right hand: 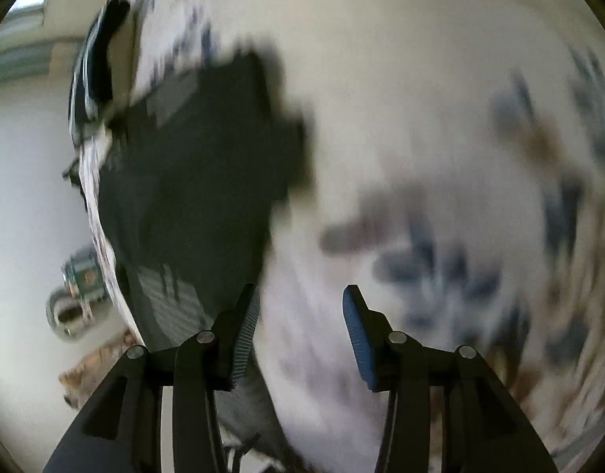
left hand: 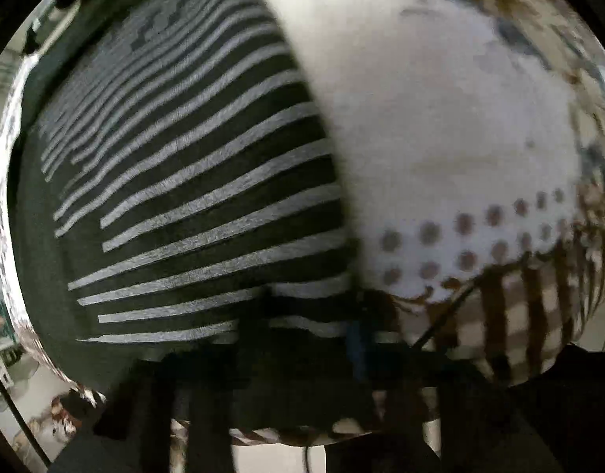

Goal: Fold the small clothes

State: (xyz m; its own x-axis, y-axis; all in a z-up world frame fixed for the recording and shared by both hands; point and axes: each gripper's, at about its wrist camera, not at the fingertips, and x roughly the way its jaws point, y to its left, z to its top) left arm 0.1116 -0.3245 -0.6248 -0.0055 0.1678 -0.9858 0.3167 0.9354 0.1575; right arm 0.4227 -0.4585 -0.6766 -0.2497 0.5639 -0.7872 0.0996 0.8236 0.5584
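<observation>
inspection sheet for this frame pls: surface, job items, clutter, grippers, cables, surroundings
Surface: pale cloth-covered top with blurred blue and brown print, brown stripes at one edge.
Job's things: dark garment with grey stripes, lying spread; white garment with brown dots beside it, touching along one edge.
Clutter: nothing seen on the top besides the clothes.
Grippers: left gripper blurred and dark at the striped garment's edge, jaws shut, apparently pinching that edge; right gripper jaws open, nothing between them.
Cables: thin dark cable at the left wrist view's lower left.
Surroundings: light floor; a metallic object on it, too blurred to name.
</observation>
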